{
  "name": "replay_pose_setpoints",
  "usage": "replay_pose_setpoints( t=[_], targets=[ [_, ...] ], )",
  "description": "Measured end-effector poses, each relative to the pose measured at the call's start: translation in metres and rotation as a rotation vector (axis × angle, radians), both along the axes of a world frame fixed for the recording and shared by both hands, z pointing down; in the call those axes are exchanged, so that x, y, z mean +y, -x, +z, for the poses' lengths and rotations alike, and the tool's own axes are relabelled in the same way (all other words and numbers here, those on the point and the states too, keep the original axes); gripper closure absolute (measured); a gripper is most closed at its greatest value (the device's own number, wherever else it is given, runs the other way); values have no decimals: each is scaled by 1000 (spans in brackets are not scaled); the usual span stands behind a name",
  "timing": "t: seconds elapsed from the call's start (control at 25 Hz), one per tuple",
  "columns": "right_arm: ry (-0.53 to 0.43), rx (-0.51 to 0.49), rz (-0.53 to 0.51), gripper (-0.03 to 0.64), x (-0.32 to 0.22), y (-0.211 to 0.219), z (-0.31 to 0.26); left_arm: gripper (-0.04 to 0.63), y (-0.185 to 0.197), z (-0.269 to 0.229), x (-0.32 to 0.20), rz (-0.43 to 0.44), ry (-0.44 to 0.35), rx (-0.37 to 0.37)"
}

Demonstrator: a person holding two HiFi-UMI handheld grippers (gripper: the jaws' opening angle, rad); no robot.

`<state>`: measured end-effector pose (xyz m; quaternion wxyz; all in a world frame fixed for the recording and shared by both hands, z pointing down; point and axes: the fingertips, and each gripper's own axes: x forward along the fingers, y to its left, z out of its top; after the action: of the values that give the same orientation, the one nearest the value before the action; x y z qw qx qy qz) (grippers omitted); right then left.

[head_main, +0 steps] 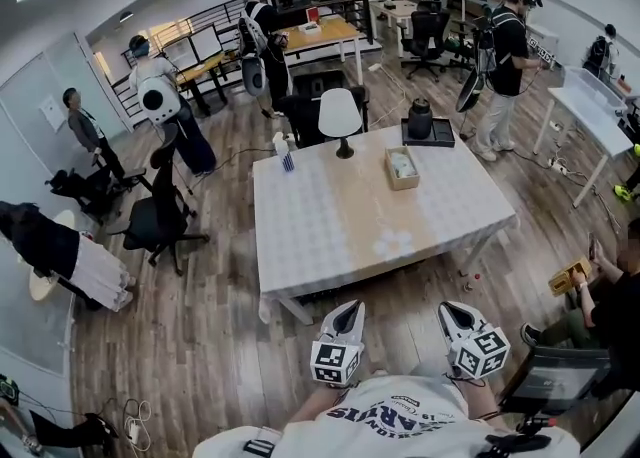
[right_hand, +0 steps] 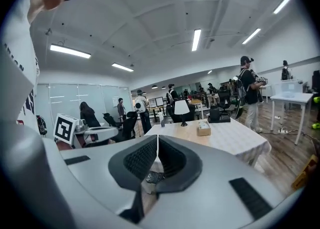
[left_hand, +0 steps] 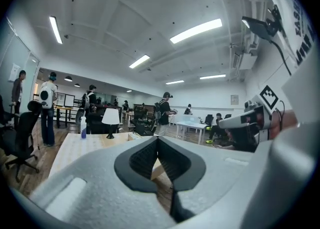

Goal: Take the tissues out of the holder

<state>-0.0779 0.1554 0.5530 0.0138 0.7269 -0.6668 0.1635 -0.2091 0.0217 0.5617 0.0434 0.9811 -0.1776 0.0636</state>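
The tissue holder is a small wooden box with white tissue showing in its top. It stands at the far right of the checked table, and the right gripper view shows the holder well ahead. Both grippers hang close to my chest, short of the table's near edge. My left gripper has its jaws pressed together with nothing in them, its tips meeting. My right gripper is likewise shut and empty, tips meeting.
A white lamp and a small bottle stand at the table's far edge. A black tray with a dark pot lies beyond the holder. Office chairs, desks and several people surround the table on the wood floor.
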Motion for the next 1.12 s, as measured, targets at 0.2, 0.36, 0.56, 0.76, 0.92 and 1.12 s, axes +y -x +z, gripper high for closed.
replay_pose_setpoints(
  t=[0.2,0.36,0.56,0.76,0.92,1.12],
  targets=[
    [29,-50,24,607,3,-4,18,589,-23,1,-3,70,-17,-9],
    [34,-57,25,607,2,-7,26,589,-34,3,1,93,-16,3],
    [42,-49,-11,607,-13,-13,24,589,-39,7,0,86,-4,-24],
    [35,-51,-62,607,-42,-26,21,589,-43,20,-19,40,19,-64],
    [39,-41,-99,607,-61,-45,19,589,-61,17,-34,16,19,-38],
    [44,-61,-139,607,-94,-77,19,589,-98,3,-64,-11,-22,-40]
  ],
)
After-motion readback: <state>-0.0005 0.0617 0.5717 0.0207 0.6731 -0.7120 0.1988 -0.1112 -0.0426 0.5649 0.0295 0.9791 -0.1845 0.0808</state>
